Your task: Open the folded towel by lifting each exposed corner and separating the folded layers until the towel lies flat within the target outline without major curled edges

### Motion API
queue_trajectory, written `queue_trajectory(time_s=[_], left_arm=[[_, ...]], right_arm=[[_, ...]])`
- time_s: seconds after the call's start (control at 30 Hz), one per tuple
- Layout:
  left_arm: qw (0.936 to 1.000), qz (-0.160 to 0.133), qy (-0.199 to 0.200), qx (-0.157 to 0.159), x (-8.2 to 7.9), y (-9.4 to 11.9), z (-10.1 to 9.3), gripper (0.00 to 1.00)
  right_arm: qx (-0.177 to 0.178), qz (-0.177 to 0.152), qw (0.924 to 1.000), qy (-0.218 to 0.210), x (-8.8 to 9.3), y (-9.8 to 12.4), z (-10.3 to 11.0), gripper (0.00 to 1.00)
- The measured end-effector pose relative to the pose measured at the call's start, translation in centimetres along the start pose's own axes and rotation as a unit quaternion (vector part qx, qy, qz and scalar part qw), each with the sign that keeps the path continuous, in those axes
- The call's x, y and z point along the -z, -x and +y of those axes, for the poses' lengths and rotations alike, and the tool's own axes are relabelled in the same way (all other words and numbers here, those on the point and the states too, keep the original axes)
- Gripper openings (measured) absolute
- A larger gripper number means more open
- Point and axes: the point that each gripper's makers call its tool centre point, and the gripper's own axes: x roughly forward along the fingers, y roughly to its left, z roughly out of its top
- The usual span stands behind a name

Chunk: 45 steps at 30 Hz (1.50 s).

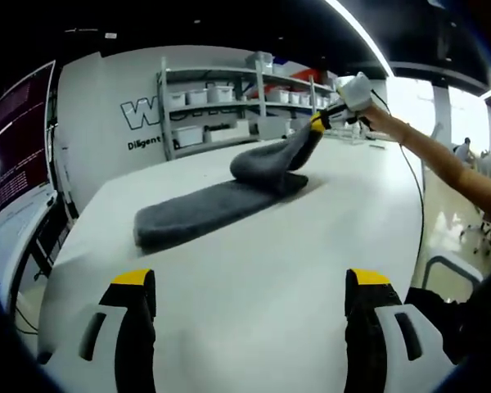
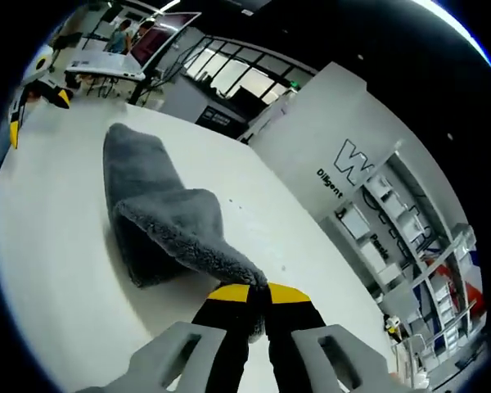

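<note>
Grey towel (image 1: pixel 217 205) lies folded on the white desk (image 1: pixel 311 270); its far end is lifted off the desk, pinched by the right tongs (image 2: pixel 258 293), clenched on a towel corner. Left tongs (image 1: pixel 250 286) hang released, jaws wide apart, over bare desk on the towel's near side, well apart from it.

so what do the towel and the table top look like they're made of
The towel looks like soft grey plush or microfibre: its surface is fuzzy with a nubby pile along the folded edge, and it drapes where the right gripper lifts it. The table looks like smooth white laminate or painted board, matte with a faint sheen; which one is unclear.
</note>
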Motion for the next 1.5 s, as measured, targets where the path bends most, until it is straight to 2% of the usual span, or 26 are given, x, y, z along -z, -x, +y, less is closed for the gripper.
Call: queue_trajectory(time_s=[0.23, 0.57, 0.77, 0.97, 1.2, 1.33, 1.43, 1.5], left_arm=[[1.0000, 0.000, -0.003, 0.001, -0.2, 0.0, -0.4, 0.94], [1.0000, 0.001, -0.001, 0.009, 0.0, -0.3, -0.8, 0.94], [0.9998, 0.017, 0.000, 0.013, 0.8, -0.7, -1.0, 0.94], [0.9997, 0.016, -0.004, 0.018, 0.3, -0.6, -1.6, 0.94], [0.9996, 0.015, -0.009, 0.021, 0.0, -0.5, -1.8, 0.94], [0.9996, 0.014, -0.010, 0.023, 0.1, -0.5, -2.0, 0.94], [0.9995, 0.018, -0.010, 0.023, 0.3, -0.5, -2.0, 0.94], [0.9996, 0.017, -0.010, 0.022, 0.3, -0.6, -1.8, 0.94]], right_arm=[[0.018, 0.018, 0.9996, -0.015, 1.9, 0.5, -2.7, 0.01], [0.052, 0.035, 0.9969, -0.047, 6.0, 2.1, -7.1, 0.01], [0.062, 0.047, 0.9954, -0.056, 8.4, 3.2, -8.4, 0.01], [0.075, 0.062, 0.9933, -0.063, 10.7, 3.9, -10.0, 0.01], [0.098, 0.094, 0.9881, -0.071, 15.5, 4.1, -11.8, 0.01], [0.102, 0.103, 0.9854, -0.090, 18.3, 3.9, -11.8, 0.01], [0.101, 0.131, 0.9818, -0.093, 20.8, 3.9, -11.6, 0.01], [0.099, 0.138, 0.9809, -0.095, 22.0, 4.0, -11.2, 0.01]])
